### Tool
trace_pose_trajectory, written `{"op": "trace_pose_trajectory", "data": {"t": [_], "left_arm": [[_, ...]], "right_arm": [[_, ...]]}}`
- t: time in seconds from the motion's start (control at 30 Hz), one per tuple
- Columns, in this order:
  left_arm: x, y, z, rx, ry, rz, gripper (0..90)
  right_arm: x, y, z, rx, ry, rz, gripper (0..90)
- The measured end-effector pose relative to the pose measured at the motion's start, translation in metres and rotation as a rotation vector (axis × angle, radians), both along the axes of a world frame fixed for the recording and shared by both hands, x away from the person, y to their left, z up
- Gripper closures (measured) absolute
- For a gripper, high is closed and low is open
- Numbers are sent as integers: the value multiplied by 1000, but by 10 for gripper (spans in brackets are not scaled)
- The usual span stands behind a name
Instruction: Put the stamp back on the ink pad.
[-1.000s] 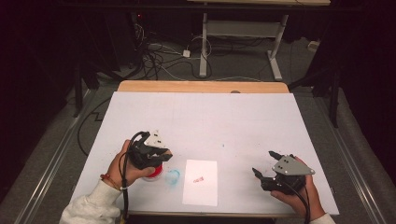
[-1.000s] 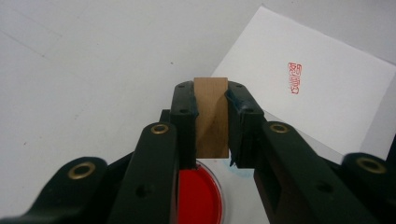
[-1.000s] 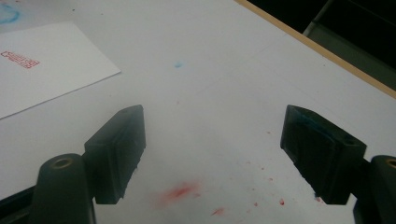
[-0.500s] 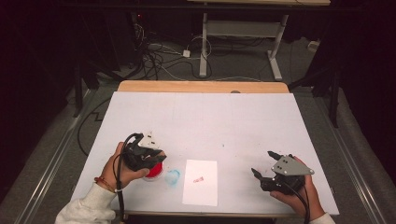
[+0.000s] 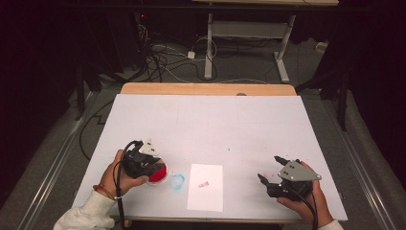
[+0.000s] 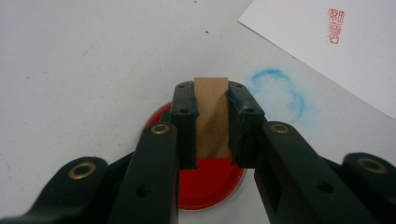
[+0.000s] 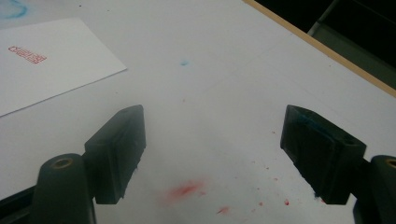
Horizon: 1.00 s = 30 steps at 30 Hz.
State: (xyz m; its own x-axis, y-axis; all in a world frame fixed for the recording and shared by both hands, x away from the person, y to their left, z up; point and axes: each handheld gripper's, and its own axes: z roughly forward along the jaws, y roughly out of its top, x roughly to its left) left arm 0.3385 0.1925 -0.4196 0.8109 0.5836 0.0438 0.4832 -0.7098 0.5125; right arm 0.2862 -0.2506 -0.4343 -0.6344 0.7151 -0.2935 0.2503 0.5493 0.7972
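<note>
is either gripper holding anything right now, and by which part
The left gripper holds a wooden stamp block by its two opposite sides, above the red ink pad. The right gripper is open and holds nothing.

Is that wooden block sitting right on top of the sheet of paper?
No: in the left gripper view the wooden block, clamped by the left gripper, is over the red ink pad, with the paper off to one side.

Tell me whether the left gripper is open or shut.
Shut: the left gripper has its jaws clamped on a wooden stamp over the red ink pad.
</note>
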Motion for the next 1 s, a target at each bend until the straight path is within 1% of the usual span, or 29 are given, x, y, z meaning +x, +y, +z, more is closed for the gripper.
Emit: {"op": "trace_pose_trajectory", "data": {"t": [0.1, 0.17, 0.27, 0.43, 0.53, 0.67, 0.8, 0.93, 1.0], "left_arm": [[2, 2, -6, 22, 7, 10, 737], [3, 5, -10, 25, 12, 23, 737], [4, 7, -13, 26, 17, 23, 737], [7, 7, -19, 57, 34, 33, 737], [8, 7, -22, 63, 43, 38, 736], [9, 8, -22, 57, 47, 41, 733], [10, 7, -23, 63, 49, 45, 723], [9, 8, -22, 56, 49, 44, 700], [9, 8, -21, 57, 50, 49, 673]], "right_arm": [[0, 0, 0, -3, 0, 2, 226], [0, 0, 0, -3, 1, -1, 226], [0, 0, 0, -3, 2, 1, 226], [0, 0, -1, -6, 2, -1, 226], [0, 0, -1, -6, 4, 0, 226], [0, 0, -1, -5, 2, -1, 226], [0, -1, -1, -7, 2, 1, 226], [0, 0, 0, -4, 3, 0, 226], [0, 0, 0, -5, 2, -1, 226]]}}
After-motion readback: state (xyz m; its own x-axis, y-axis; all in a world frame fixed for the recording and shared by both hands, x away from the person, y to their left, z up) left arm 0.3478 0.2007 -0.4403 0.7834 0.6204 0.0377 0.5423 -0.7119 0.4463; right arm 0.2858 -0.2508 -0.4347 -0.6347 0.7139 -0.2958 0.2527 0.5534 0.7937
